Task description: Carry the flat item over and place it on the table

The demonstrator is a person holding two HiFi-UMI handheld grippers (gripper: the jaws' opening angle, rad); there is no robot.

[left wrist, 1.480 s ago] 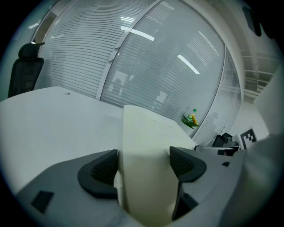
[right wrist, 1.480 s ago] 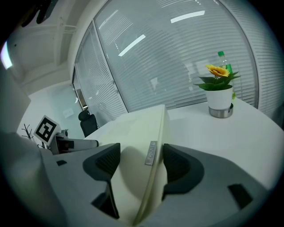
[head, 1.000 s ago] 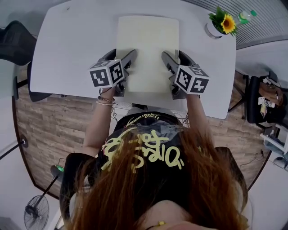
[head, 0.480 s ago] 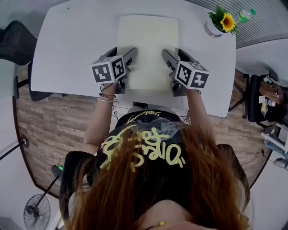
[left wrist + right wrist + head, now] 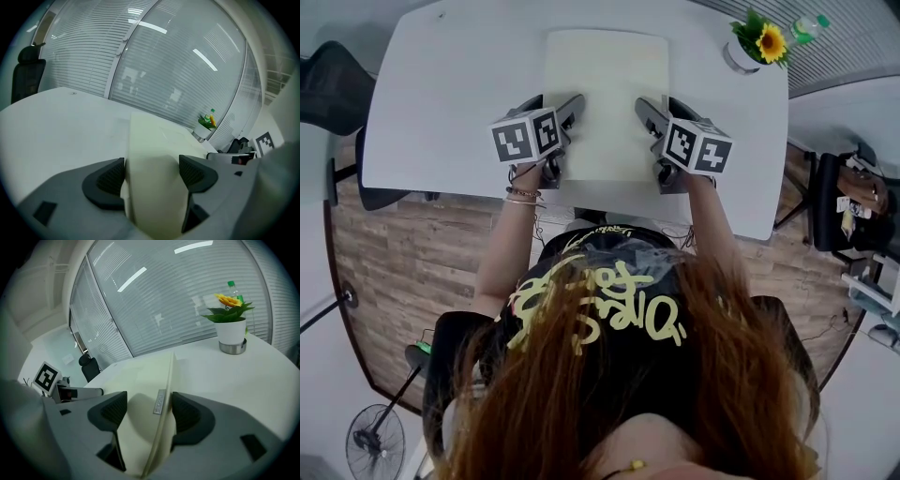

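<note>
carry looks about done: the cream mat (image 5: 607,94) is over the middle of the white table (image 5: 441,103), flat and square to it, its near edge just inside the table's front edge, though i can't tell if it's fully resting or a touch above. left gripper (image 5: 571,109) is clamped on the mat's left edge and right gripper (image 5: 646,109) on its right edge, each with the sheet pinched between both pads. what's left, i'd judge, is to settle it down, release both sides and pull back, well clear of the sunflower pot (image 5: 739,58).
</note>
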